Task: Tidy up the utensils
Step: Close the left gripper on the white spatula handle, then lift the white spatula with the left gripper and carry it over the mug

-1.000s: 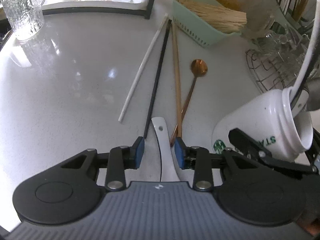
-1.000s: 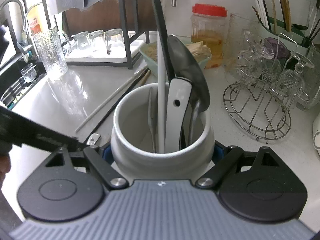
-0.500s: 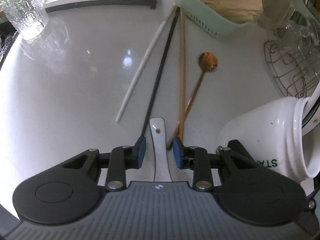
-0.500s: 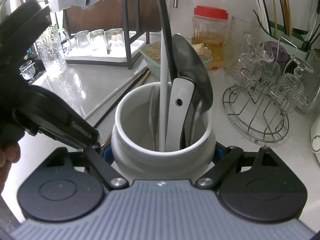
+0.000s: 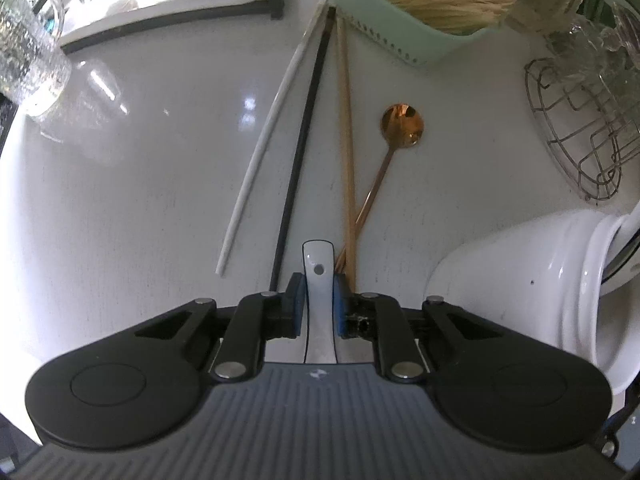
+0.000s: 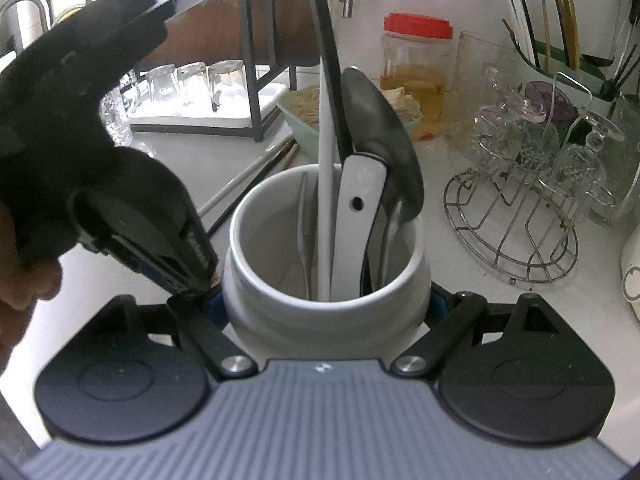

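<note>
Countertop (image 5: 120, 168), white and shiny, under both grippers. Far left on it, a bumpy clear glass jug (image 5: 28, 64). Next, a black-framed rack with a white tray (image 5: 168, 12), holding upside-down drinking glasses (image 6: 192, 80). Then, flat on the counter side by side: long white chopstick (image 5: 264, 140), long black chopstick (image 5: 302, 148), pair of wooden chopsticks (image 5: 347, 140), and small copper spoon (image 5: 402, 124), its handle crossing under the wooden pair. Behind them, a mint green plastic basket (image 5: 384, 36) full of thin wooden sticks.

Left gripper (image 5: 319, 300) low over the counter, blue pads (image 5: 296, 300) closed tight on the white flat utensil handle with a small hole (image 5: 318, 264).

Right of that, big white ceramic mug (image 6: 326, 280) clamped between the wide-spread jaws of the right gripper (image 6: 326, 308). Inside the mug: a white chopstick (image 6: 326, 184), a white handle with a hole (image 6: 358, 208), a dark spoon bowl (image 6: 384, 148), more grey cutlery.

Farther right, a red-lidded plastic jar (image 6: 416, 72), a wire stand of clear glasses (image 6: 520, 208), a green holder of chopsticks (image 6: 568, 68).

Compared with a second ago: left jaws open then, now shut on the handle; left gripper now bigger in the right camera's view.
</note>
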Available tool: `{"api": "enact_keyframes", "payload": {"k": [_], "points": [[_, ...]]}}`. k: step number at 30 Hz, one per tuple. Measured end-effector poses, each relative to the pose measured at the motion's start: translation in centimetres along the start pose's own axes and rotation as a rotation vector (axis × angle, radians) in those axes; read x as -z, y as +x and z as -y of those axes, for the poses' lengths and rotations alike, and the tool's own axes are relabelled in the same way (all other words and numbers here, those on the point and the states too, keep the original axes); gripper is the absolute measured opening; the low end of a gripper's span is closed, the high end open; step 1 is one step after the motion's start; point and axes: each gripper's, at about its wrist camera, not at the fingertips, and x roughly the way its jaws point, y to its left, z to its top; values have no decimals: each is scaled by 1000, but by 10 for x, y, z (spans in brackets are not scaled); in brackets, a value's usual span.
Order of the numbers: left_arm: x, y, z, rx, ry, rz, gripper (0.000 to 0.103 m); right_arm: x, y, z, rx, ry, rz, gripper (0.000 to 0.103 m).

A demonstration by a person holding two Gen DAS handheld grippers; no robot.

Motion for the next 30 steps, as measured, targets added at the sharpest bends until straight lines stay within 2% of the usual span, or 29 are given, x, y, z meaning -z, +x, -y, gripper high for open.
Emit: {"api": "enact_keyframes", "payload": {"k": [5,11,17,20,24,30], "points": [[4,-7,-6,22,-3,10,17,1,-1,-1,6,7,1,91],[12,-34,-14,59,37,78,17,-2,0,-4,17,15,-12,91],[24,-58,-28,133,66,126,17,-6,5,-16,17,17,-9,91],[25,-65,-35,138,101,160,17,-8,7,-25,26,25,-8,91],[29,-71,-47,195,137,175,17,-9,8,-33,31,30,-15,91],[38,-84,-53,236,225,228,17,-10,8,-42,44,43,-16,91]]}}
